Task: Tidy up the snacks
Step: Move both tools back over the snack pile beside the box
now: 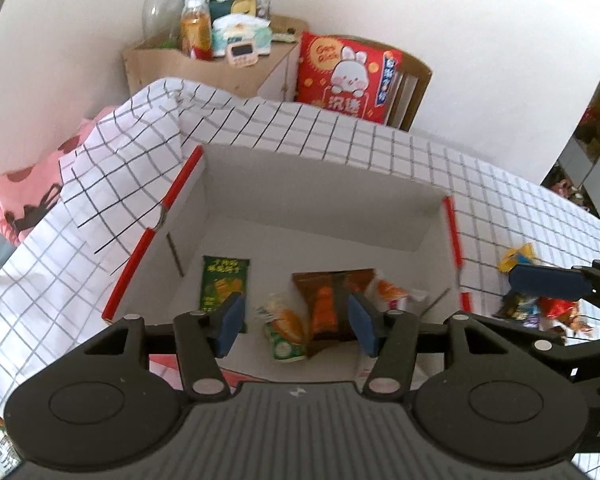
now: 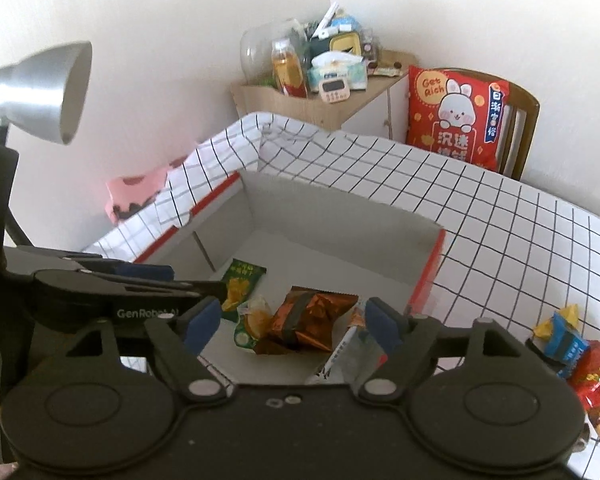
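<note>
Four snacks [image 2: 308,320] lie in the box [image 2: 340,208]; a few packets [image 2: 576,356] wait on the cloth right of the box, so roughly half seems done. Left gripper [image 1: 296,320] and right gripper [image 2: 294,326] hover above the box, jaws spread, empty

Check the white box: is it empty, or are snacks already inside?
Not empty. The white box is open-topped, and several packets lie on its floor, including a green packet and a brown packet.
</note>
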